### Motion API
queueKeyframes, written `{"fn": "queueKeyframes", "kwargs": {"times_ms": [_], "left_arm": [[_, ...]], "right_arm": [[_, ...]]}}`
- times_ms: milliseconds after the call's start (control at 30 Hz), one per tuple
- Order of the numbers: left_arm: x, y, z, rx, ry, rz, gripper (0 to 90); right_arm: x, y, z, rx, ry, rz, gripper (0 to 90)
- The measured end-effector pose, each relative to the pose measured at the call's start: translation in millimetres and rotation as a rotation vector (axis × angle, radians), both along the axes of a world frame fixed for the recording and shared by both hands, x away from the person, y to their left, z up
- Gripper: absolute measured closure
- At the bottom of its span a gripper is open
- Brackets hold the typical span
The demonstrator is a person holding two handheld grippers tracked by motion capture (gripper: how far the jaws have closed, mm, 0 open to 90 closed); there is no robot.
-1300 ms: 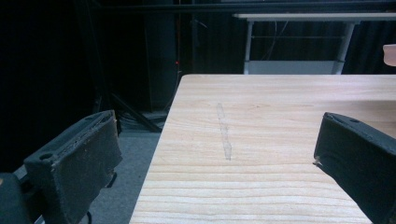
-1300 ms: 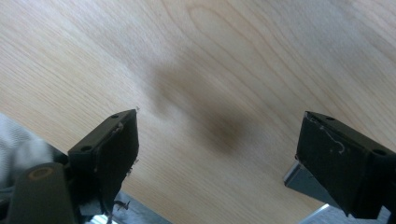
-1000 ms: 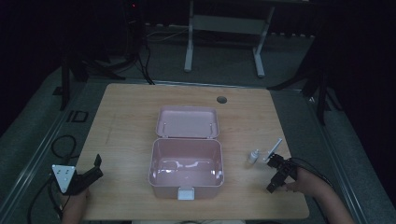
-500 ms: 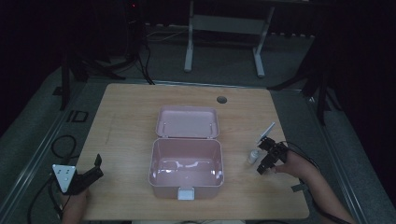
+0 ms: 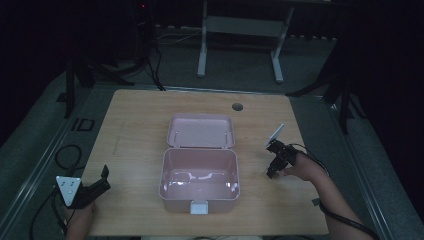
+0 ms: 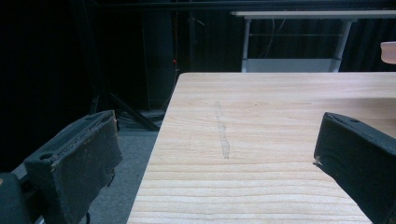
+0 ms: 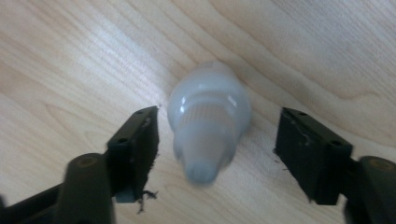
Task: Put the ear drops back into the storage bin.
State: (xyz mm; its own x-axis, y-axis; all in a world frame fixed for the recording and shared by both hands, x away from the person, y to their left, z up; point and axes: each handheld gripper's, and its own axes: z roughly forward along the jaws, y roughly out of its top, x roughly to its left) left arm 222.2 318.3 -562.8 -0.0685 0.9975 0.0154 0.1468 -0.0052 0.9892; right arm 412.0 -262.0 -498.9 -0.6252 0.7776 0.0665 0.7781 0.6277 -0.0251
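Bottle of pale, milky plastic stands between the jaws of the right gripper, seen almost from above in the right gripper view: it has a rounded body, a ribbed collar and a narrower cap that points toward the camera and is a little blurred. The jaws are spread wide, one at each side of the bottle, and a gap remains on both sides, so they grip nothing. Under the bottle is the light wooden table. In the high view the right gripper is held low over the table, to the right of the open pink box, whose lid lies flat behind it. The left gripper is near the table's left front corner, well apart from the box; its jaws are also wide apart with nothing between them.
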Motion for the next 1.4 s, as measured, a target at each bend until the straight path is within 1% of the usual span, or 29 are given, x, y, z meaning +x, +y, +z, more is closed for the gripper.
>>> {"fn": "queueKeyframes", "kwargs": {"times_ms": [67, 200, 233, 333, 400, 433, 500, 533, 567, 600, 633, 700, 733, 833, 967, 1100, 1300, 1333, 1367, 1400], "left_arm": [[0.1, 0.1, 0.0, -0.001, 0.001, 0.0, 0.5], [0.2, 0.0, 0.0, 0.0, 0.003, -0.002, 0.5], [0.2, 0.0, 0.0, -0.001, 0.003, -0.002, 0.5], [0.3, 0.4, -0.1, -0.004, 0.003, -0.004, 0.5], [0.3, 0.5, -0.1, -0.005, 0.003, -0.005, 0.5], [0.4, 0.6, -0.1, -0.006, 0.004, -0.005, 0.5], [0.5, 0.6, -0.1, -0.006, 0.004, -0.005, 0.5], [0.5, 0.7, -0.1, -0.007, 0.004, -0.006, 0.5], [0.5, 0.7, -0.1, -0.007, 0.004, -0.006, 0.5], [0.5, 0.9, -0.1, -0.009, 0.004, -0.006, 0.5], [0.6, 1.0, -0.1, -0.01, 0.004, -0.006, 0.5], [0.7, 0.8, -0.2, -0.008, 0.007, -0.004, 0.5], [0.7, 0.8, -0.2, -0.008, 0.007, -0.004, 0.5], [0.9, 0.8, -0.2, -0.009, 0.009, -0.005, 0.5], [0.9, 0.9, -0.2, -0.006, 0.013, -0.005, 0.5], [1.2, 0.6, -0.4, -0.004, 0.016, -0.005, 0.5], [1.5, 0.3, -0.4, -0.002, 0.018, -0.006, 0.5], [1.5, 0.3, -0.4, -0.002, 0.018, -0.006, 0.5], [1.5, 0.3, -0.4, -0.002, 0.018, -0.006, 0.5], [1.4, 0.4, -0.4, -0.003, 0.019, -0.005, 0.5]], "right_arm": [[2.8, 2.0, -1.4, -0.006, -0.001, -0.003, 34.0], [8.1, 5.2, -2.9, 0.0, -0.005, -0.01, 35.4], [9.2, 6.1, -3.4, 0.0, 0.0, -0.016, 38.4], [11.5, 8.6, -5.5, -0.014, 0.007, -0.006, 42.4], [11.9, 9.3, -6.0, -0.017, 0.012, -0.002, 42.7], [12.1, 11.4, -6.4, -0.022, 0.018, 0.003, 45.8], [12.2, 12.2, -7.0, -0.024, 0.02, 0.008, 46.0], [12.2, 13.4, -7.9, -0.029, 0.019, 0.01, 49.7], [12.2, 13.4, -7.9, -0.029, 0.019, 0.01, 49.7], [11.1, 16.1, -10.5, -0.046, 0.028, 0.027, 55.4], [10.6, 16.7, -10.5, -0.049, 0.03, 0.039, 57.2], [9.6, 17.7, -9.6, -0.063, 0.02, 0.059, 59.1], [9.6, 17.7, -9.6, -0.063, 0.02, 0.059, 59.1], [6.3, 18.9, -8.9, -0.085, 0.025, 0.109, 59.3], [3.1, 18.1, -5.6, -0.09, 0.027, 0.152, 59.4], [-0.6, 16.9, 1.0, -0.089, 0.02, 0.187, 59.4], [-10.8, 19.5, 14.6, -0.073, 0.02, 0.276, 59.5], [-10.8, 19.5, 14.6, -0.073, 0.02, 0.276, 59.5], [-12.5, 20.3, 16.7, -0.07, 0.019, 0.295, 59.5], [-16.6, 21.4, 20.3, -0.047, 0.018, 0.351, 59.5]]}}
